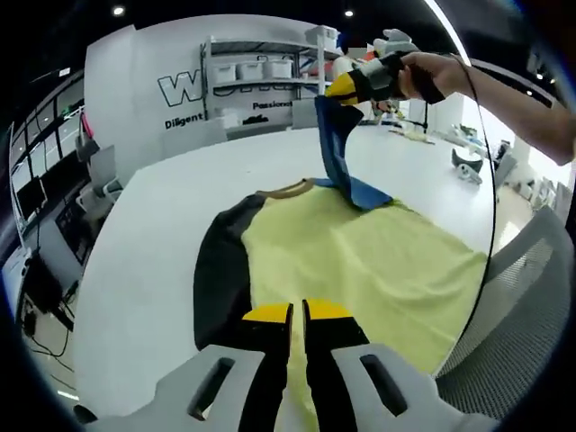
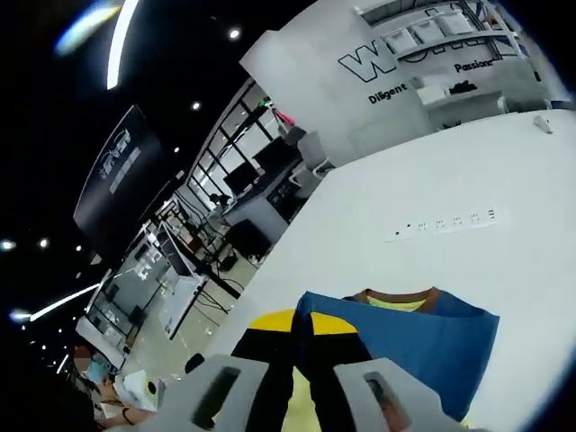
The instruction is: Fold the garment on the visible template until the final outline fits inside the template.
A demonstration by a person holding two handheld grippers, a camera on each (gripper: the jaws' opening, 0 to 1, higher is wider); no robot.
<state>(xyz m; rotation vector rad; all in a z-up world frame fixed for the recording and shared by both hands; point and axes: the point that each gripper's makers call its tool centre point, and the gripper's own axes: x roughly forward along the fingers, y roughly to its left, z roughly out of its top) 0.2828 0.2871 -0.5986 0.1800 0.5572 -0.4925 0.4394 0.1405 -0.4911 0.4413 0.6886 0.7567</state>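
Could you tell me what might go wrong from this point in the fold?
The right gripper holds the blue sleeve lifted high above the white table; if its narrow pinch slips, the sleeve could drop back unfolded. Pulling further might also drag the yellow shirt body, which lies near the table edge. The left gripper is closed low over the shirt hem, so a sideways tug could bunch the fabric.

An open office or lab — far shelves (image 1: 261,76) with storage boxes (image 1: 254,68), a lettered wall (image 2: 423,67), desks with monitors (image 1: 31,193) at left, ceiling spotlights (image 1: 118,11).
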